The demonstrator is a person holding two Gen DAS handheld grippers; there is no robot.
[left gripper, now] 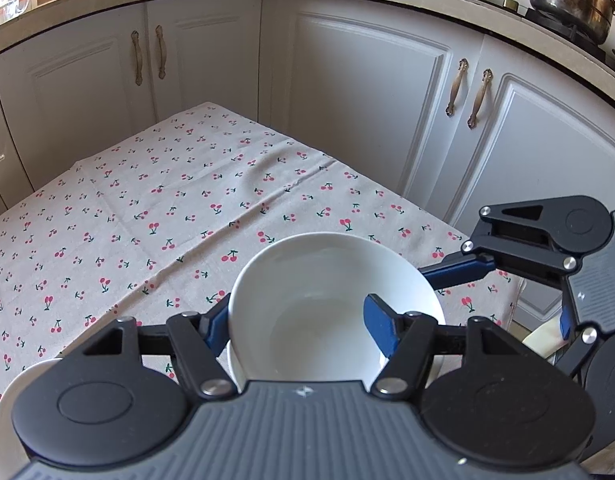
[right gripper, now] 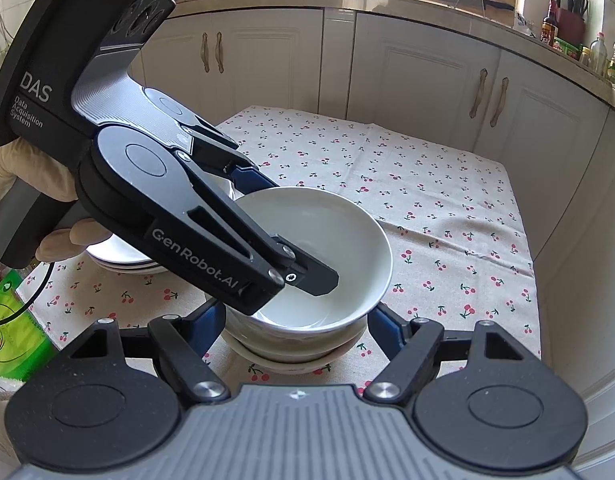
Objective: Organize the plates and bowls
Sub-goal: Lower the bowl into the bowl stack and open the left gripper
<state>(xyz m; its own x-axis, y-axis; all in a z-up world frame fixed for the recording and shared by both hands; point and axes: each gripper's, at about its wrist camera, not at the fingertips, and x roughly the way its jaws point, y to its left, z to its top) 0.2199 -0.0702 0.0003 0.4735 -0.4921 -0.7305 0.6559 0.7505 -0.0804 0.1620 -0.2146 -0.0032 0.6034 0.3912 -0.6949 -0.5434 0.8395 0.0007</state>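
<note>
Clamped across the rim of the top white bowl (left gripper: 327, 300) are the jaws of your left gripper (left gripper: 303, 320) — one blue finger is pressing the outside of the wall, the other is sitting inside the bowl against it. In the right wrist view you are seeing that same gripper reaching in from the upper left, its black fingertip (right gripper: 313, 276) lying inside the bowl. You are gripping its handle with a gloved hand (right gripper: 31, 184).

Your right gripper (right gripper: 295, 322) is standing with its jaws parted, one blue finger on either side of the bowl stack (right gripper: 291, 344). Whether its pads are touching the lower bowls, you cannot tell from these views.

The held bowl is tilting slightly and is sitting on top of the stack, near the front edge of the cherry-print tablecloth (left gripper: 147, 200). A pile of white plates (right gripper: 119, 258) is resting on the cloth just behind and to the left of the bowls — partly hidden by the left gripper's body. White cabinet doors (left gripper: 367, 100) are closing in the table on the far sides, and a steel pot (left gripper: 571, 0) is standing on the counter above them. A green packet (right gripper: 11, 320) is lying off the table's left edge.
</note>
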